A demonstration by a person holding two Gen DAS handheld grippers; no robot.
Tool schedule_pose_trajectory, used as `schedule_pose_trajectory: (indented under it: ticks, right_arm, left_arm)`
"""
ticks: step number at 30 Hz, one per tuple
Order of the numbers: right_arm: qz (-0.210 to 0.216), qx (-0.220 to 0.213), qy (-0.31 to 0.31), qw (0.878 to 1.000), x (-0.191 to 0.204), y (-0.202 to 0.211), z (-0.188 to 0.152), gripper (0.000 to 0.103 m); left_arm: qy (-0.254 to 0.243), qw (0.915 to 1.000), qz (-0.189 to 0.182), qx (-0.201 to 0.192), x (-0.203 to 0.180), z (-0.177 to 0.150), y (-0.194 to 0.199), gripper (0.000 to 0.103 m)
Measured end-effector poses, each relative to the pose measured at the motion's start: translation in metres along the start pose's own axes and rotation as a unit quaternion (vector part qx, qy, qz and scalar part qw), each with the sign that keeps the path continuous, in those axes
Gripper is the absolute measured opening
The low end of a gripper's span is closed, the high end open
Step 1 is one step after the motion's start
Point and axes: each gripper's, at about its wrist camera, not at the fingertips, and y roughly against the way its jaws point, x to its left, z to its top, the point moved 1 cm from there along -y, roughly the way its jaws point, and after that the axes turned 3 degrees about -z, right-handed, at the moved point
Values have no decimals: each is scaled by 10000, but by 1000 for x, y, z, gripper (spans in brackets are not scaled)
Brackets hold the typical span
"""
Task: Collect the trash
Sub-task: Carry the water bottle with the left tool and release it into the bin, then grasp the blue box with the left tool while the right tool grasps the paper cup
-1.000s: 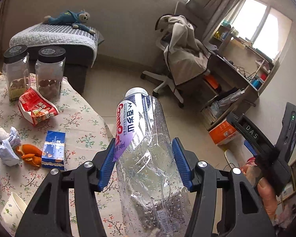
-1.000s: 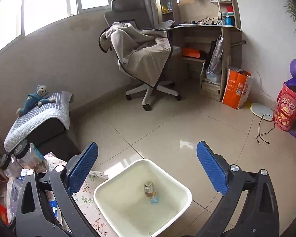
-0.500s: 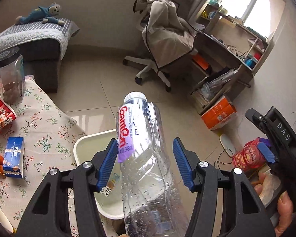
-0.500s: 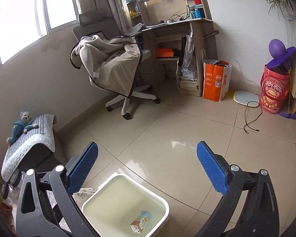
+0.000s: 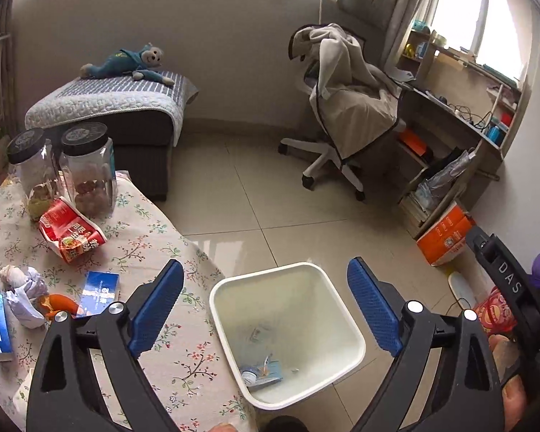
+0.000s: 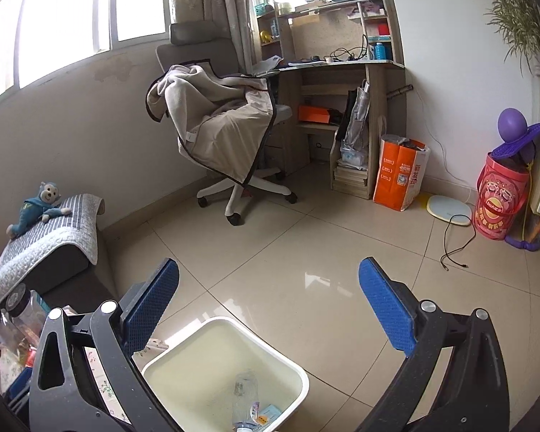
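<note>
Left hand-held gripper (image 5: pixel 261 300) jaws opening, nothing between, over white trash bin (image 5: pixel 345 309); water bottle (image 6: pixel 244 397) inside. Right hand-held gripper (image 6: pixel 268 306) apart, empty.

Cream bin, floral surface, blue-padded grippers

The left gripper (image 5: pixel 262 302) has blue textured pads on black arms; beneath it sits a cream-white plastic bin (image 5: pixel 345 309), and to its left a white cloth-covered surface (image 5: pixel 151 230) printed with red flowers, bearing a red-and-white snack packet (image 5: pixel 72 234).

White square bin (image 5: pixel 345 309) on the floor beside the surface (image 5: pixel 154 237), holding a clear plastic bottle (image 6: pixel 243 396) lying slanted and a small carton (image 5: pixel 270 372).
</note>
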Motion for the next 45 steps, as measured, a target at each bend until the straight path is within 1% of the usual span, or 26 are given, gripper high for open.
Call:
schedule_pose_trajectory:
  ticks: [5,9,14,18,24,27,30,32,35,38,40,42,43,45]
  right_arm:
    - [270,42,345,9990,35,11,-12,96]
    - [577,-23,688,9960,68,26,-24,96]
    - [903,-195,1253,9878,112,48,-46,96]
    - [1140,-160,1581,9807,144,60,-63,96]
    - [1426,-216,1969,9698,187,79,-88,96]
    - [1553,-186,2162,9637,207,86,-101,96]
    - [1672,-154,2314,9583,224,93,-111,96]
    - [1757,-100,2384,9551,233,95,-117,96]
    - [1846,23,2488,9508,244,94,-125,96]
    - [2014,279,2697,9412,257,92,-136,96]
    - [2192,536,2886,9305,265,90,-146,96]
    - [2392,791,3103,9166,275,90,-158,96]
    - [2477,895,3207,9098,280,90,-164,96]
    - [2671,1081,3436,8938,288,92,-177,96]
  left_arm:
    - [-134,9968,606,-506,27,6,29,93]
    - [-108,9901,1205,-710,61,9,47,96]
    - [134,9834,1670,-693,112,6,60,96]
    - [222,9782,1966,-626,147,-4,69,96]
    - [600,9727,2182,-519,200,-16,78,96]
    - [708,9697,2303,-418,221,-20,78,96]
    - [807,9652,2478,-208,245,-23,77,96]
    - [960,9604,2616,49,267,-27,75,96]
    - [1302,9512,2727,632,307,-37,66,96]
    - [1838,9391,2611,1268,349,-54,55,96]
    - [2246,9295,2440,1615,373,-69,48,96]
    - [2579,9213,2265,1828,392,-81,42,96]
    - [2645,9198,2195,1895,397,-85,39,96]
    - [2648,9197,2065,2033,403,-91,32,96]
